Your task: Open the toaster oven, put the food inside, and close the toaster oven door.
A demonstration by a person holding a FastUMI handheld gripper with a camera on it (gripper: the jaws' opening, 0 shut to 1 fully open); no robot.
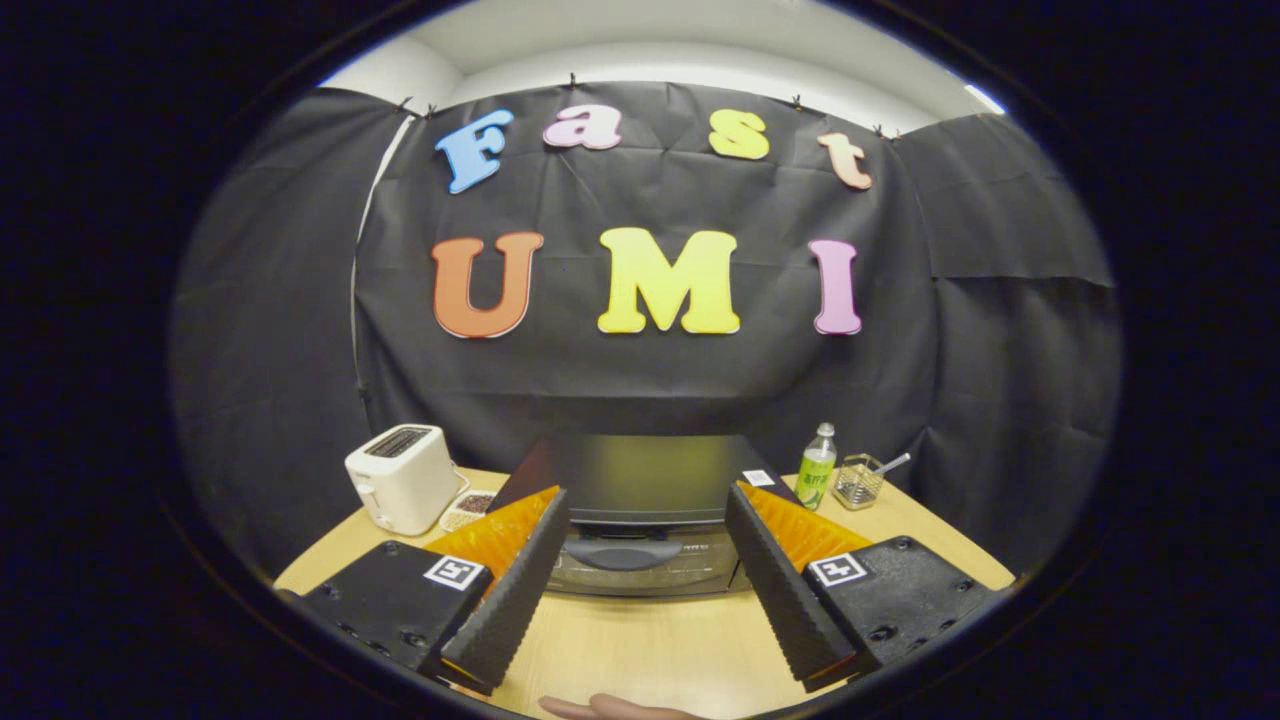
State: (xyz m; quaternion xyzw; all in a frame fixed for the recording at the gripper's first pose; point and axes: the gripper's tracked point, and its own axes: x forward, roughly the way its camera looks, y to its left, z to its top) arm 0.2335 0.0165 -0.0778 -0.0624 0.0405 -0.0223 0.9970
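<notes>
While its fingers stand spread wide with nothing between them, the gripper (645, 585) hangs over the counter (650, 640), just short of the toaster oven (640, 510), whose door is closed, handle toward the fingers. Left of the oven stand a white toaster (403, 478) and a small dish (468, 508); right of it, a bottle (816, 467) and a wire basket (860, 482).

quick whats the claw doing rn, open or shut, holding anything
claw: open, holding nothing, fingers spread wide in front of the toaster oven, whose door handle sits between them, untouched.
</notes>
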